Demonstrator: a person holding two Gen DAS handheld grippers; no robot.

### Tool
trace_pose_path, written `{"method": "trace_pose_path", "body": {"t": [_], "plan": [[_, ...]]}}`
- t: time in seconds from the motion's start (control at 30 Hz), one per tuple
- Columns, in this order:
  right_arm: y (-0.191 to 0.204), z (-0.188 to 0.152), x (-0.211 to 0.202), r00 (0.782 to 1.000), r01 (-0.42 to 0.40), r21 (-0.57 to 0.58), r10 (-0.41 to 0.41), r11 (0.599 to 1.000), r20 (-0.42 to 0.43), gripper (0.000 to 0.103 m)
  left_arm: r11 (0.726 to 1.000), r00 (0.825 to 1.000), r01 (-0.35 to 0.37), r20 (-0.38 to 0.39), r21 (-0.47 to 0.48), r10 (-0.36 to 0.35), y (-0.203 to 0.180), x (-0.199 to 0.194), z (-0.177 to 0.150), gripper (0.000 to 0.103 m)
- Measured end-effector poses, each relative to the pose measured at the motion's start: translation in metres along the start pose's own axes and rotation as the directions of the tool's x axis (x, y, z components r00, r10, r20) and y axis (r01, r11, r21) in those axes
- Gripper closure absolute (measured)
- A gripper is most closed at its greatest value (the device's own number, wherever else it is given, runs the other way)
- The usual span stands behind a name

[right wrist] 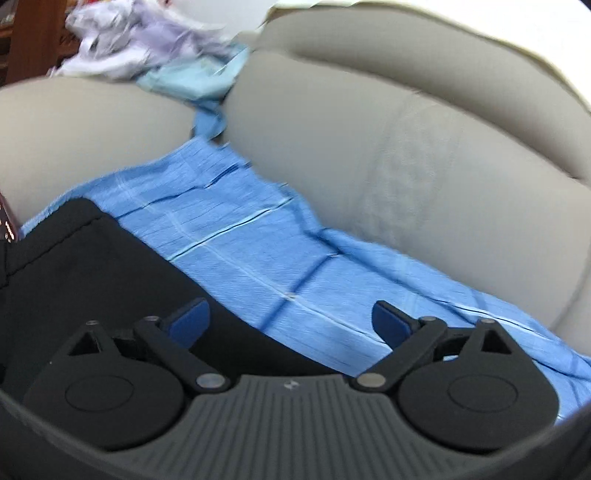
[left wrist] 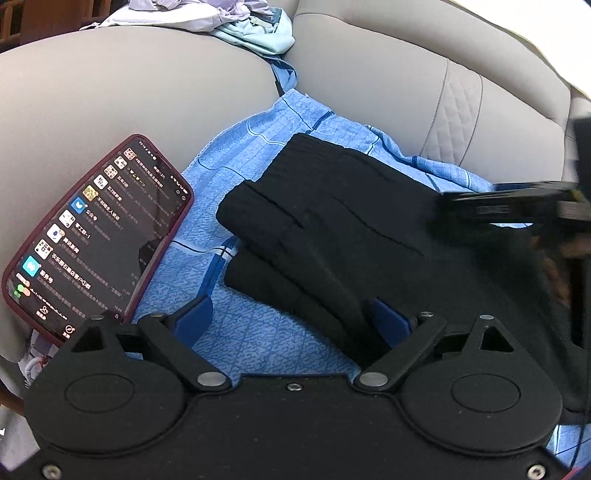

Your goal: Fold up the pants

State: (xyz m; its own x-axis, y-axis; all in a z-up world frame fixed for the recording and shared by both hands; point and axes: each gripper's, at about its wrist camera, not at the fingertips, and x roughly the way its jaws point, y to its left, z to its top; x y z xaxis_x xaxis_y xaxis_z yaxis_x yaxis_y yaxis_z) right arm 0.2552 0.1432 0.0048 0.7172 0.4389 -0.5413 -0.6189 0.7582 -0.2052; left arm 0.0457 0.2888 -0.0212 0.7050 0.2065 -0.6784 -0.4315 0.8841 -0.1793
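Note:
Black pants [left wrist: 332, 221] lie folded in layers on a blue patterned cloth [left wrist: 240, 155] spread over a grey sofa seat. My left gripper [left wrist: 291, 321] is open just above the cloth, its right finger at the pants' near edge. The right gripper [left wrist: 517, 206] shows blurred at the right of the left wrist view, over the pants. In the right wrist view the pants [right wrist: 92, 266] fill the lower left and the blue cloth [right wrist: 277, 258] lies ahead. My right gripper [right wrist: 291, 321] is open and empty, its left finger over the pants' edge.
A phone [left wrist: 99, 236] in a dark red case, screen lit, leans on the left sofa cushion [left wrist: 129, 103]. The grey backrest [left wrist: 406, 81] rises behind. A pile of pale clothes [left wrist: 229, 22] sits on top at the back.

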Motion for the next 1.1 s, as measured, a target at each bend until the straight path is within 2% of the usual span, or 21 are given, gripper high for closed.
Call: {"method": "trace_pose_path", "body": {"t": [0.07, 0.1, 0.17, 0.27, 0.37, 0.43, 0.5, 0.57, 0.63, 0.7, 0.77, 0.87, 0.93, 1.03, 1.07, 1.1], "plan": [[0.011, 0.001, 0.022, 0.997, -0.043, -0.014, 0.042, 0.999, -0.061, 0.014, 1.0, 1.0, -0.006, 0.0, 0.005, 0.006, -0.001, 0.001, 0.0, 0.012], [0.013, -0.001, 0.029, 0.998, -0.048, 0.014, 0.049, 0.999, -0.039, 0.013, 1.0, 1.0, -0.009, 0.001, 0.007, 0.009, -0.002, 0.001, 0.0, 0.012], [0.005, 0.003, 0.034, 0.996, -0.073, 0.111, 0.079, 0.991, -0.048, 0.013, 1.0, 1.0, -0.013, 0.006, 0.01, 0.013, -0.003, 0.001, 0.0, 0.013], [-0.007, -0.002, 0.015, 0.996, -0.092, 0.18, 0.094, 0.979, -0.001, 0.013, 1.0, 0.999, -0.014, 0.038, 0.023, 0.013, -0.006, -0.003, -0.001, 0.015], [-0.025, -0.023, -0.03, 0.997, -0.04, 0.164, 0.03, 0.986, 0.065, 0.013, 0.998, 0.994, -0.016, 0.104, 0.053, 0.01, -0.013, -0.015, -0.003, 0.015], [-0.051, -0.051, -0.066, 0.996, -0.002, 0.199, -0.015, 0.98, 0.086, 0.012, 0.997, 0.987, -0.016, 0.162, 0.08, 0.003, -0.021, -0.024, -0.005, 0.015], [-0.08, -0.082, -0.102, 0.994, 0.05, 0.259, -0.075, 0.965, 0.085, 0.012, 0.994, 0.979, -0.024, 0.204, 0.106, 0.002, -0.032, -0.031, -0.005, 0.015], [-0.115, -0.12, -0.138, 0.984, 0.145, 0.344, -0.172, 0.928, 0.051, 0.012, 0.989, 0.977, -0.012, 0.214, 0.145, -0.02, -0.048, -0.036, -0.003, 0.015], [-0.149, -0.155, -0.17, 0.962, 0.246, 0.439, -0.274, 0.864, 0.001, 0.012, 0.982, 0.979, 0.015, 0.199, 0.186, -0.053, -0.07, -0.039, -0.002, 0.015], [-0.185, -0.194, -0.205, 0.925, 0.342, 0.554, -0.377, 0.759, -0.054, 0.012, 0.968, 0.979, 0.055, 0.179, 0.246, -0.101, -0.1, -0.04, -0.005, 0.015], [-0.221, -0.233, -0.238, 0.889, 0.401, 0.663, -0.443, 0.633, -0.116, 0.012, 0.946, 0.977, 0.084, 0.159, 0.312, -0.139, -0.134, -0.038, -0.011, 0.015], [-0.267, -0.281, -0.274, 0.836, 0.474, 0.73, -0.512, 0.493, -0.197, 0.012, 0.904, 0.979, 0.113, 0.108, 0.412, -0.171, -0.183, -0.028, -0.026, 0.015], [-0.295, -0.307, -0.291, 0.797, 0.527, 0.745, -0.544, 0.409, -0.264, 0.012, 0.877, 0.983, 0.1, 0.087, 0.47, -0.159, -0.21, -0.019, -0.037, 0.016], [-0.341, -0.351, -0.315, 0.747, 0.557, 0.788, -0.574, 0.263, -0.336, 0.012, 0.854, 0.993, 0.063, 0.05, 0.517, -0.104, -0.233, -0.006, -0.051, 0.018], [-0.352, -0.363, -0.321, 0.725, 0.566, 0.796, -0.59, 0.215, -0.356, 0.012, 0.851, 0.996, 0.053, 0.036, 0.523, -0.085, -0.238, -0.002, -0.055, 0.018], [-0.363, -0.376, -0.33, 0.684, 0.583, 0.798, -0.622, 0.152, -0.381, 0.013, 0.854, 0.996, 0.048, 0.042, 0.518, -0.082, -0.239, -0.002, -0.057, 0.018]]}}
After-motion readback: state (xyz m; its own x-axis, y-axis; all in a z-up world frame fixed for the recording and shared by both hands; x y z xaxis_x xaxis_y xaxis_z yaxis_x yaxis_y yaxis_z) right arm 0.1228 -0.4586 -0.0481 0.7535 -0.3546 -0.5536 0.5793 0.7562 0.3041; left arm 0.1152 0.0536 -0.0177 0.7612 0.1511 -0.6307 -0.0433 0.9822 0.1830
